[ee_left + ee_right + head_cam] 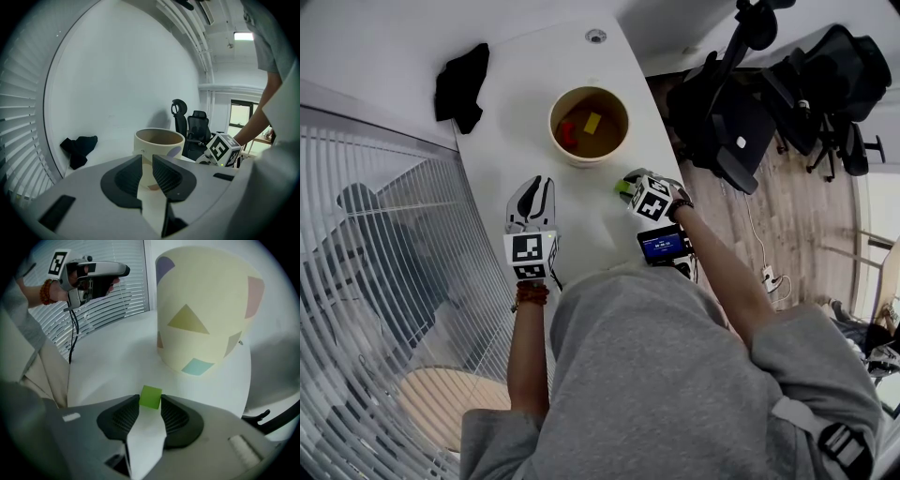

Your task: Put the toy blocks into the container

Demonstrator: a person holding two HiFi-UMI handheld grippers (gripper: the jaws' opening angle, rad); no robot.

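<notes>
1. The right claw (150, 402) squeezes a green block (150, 395), bottom middle.
2. The left claw (147, 160) is a little open, with nothing inside.
3. The container (206, 310) stands near, above the block.

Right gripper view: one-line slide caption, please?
Right gripper grips a green block on the white table beside the patterned container.

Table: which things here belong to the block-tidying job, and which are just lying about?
In the job: container, red block and yellow block inside it, green block gripped by the right gripper, empty left gripper.

Just lying about: black cloth, small screen device, office chairs.
</notes>
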